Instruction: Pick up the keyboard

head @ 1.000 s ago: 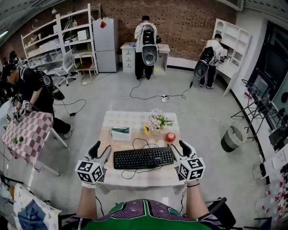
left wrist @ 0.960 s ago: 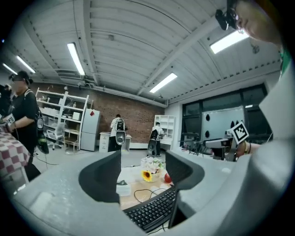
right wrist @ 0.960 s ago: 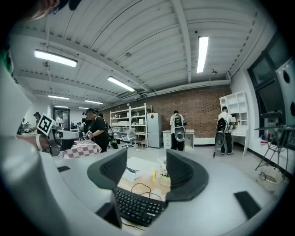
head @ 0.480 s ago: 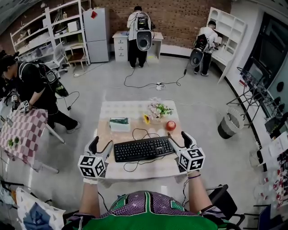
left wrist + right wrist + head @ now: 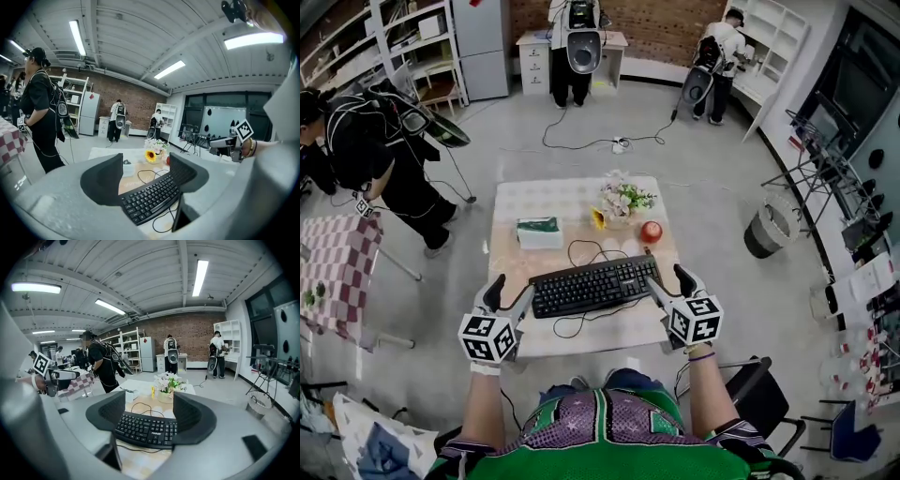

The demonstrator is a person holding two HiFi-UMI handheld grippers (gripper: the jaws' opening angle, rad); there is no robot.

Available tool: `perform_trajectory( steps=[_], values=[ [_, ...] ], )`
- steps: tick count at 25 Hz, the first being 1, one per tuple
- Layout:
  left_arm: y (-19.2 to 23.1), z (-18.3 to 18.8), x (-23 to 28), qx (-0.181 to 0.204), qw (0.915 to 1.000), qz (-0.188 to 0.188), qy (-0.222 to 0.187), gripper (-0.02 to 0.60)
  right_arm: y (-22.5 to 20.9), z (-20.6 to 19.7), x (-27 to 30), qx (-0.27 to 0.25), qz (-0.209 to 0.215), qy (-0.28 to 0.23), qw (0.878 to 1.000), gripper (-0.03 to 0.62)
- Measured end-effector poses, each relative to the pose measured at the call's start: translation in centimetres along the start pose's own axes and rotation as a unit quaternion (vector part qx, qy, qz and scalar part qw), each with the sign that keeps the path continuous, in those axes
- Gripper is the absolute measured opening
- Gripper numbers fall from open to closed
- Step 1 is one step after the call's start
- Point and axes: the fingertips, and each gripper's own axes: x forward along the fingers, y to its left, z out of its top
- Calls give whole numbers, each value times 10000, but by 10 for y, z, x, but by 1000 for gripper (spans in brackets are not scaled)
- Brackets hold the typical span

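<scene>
Keyboard [image 5: 592, 286], black, lies flat on the counter [image 5: 516, 202] near its front edge, with its cable [image 5: 581, 251] looped behind it. The left claw [image 5: 510, 292] stands at its left end, the right claw [image 5: 668, 281] at its right end. The jaws of both claws have just been opening and stand wide apart. Each gripper view shows a keyboard end in the gap, pads not pressing on it. Behind lie a box [image 5: 537, 232], flowers [image 5: 623, 199] and an apple [image 5: 652, 231].
</scene>
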Motion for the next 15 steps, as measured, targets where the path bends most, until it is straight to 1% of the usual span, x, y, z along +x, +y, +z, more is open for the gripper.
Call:
perform_trajectory(
  steps=[6,11,15],
  values=[
    [1,-27,18,-176,9996,35,224,307,-23,-25,20,20,-14,363,9993,304],
    [19,-47,41,-409,9981,128,443,307,-46,-50,58,128,49,694,9975,304],
    [22,-76,64,-483,9956,140,790,307,-62,-80,88,250,163,1070,9938,304]
  ],
)
